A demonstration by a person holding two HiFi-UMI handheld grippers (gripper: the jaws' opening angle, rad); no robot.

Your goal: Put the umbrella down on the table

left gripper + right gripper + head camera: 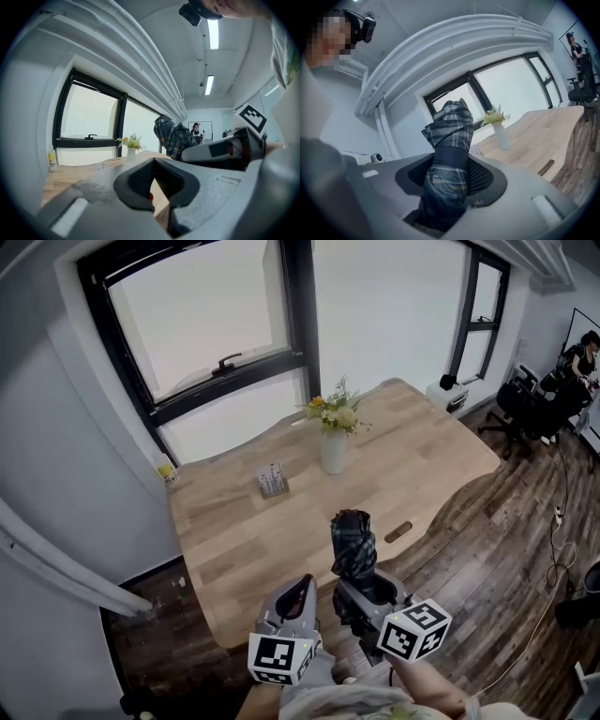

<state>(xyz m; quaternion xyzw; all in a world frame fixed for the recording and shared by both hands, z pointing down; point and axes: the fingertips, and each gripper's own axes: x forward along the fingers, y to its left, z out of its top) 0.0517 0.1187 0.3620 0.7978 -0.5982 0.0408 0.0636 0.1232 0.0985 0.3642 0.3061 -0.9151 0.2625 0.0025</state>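
Note:
A folded plaid umbrella (353,545) stands upright in my right gripper (361,592), just over the near edge of the wooden table (244,531). In the right gripper view the jaws are shut on the umbrella (447,154) around its dark strap, and its top rises above them. My left gripper (298,594) is level with it on the left. It is shut with nothing between its fingertips (154,180). From that gripper, the umbrella (173,138) shows on the right, a little ahead.
A white vase of flowers (334,442) stands mid-table, with a small card holder (273,480) to its left. A yellow bottle (167,471) sits at the far left corner by the window. A dark slot (397,532) lies near the table's right edge. Office chairs and a person (553,395) are far right.

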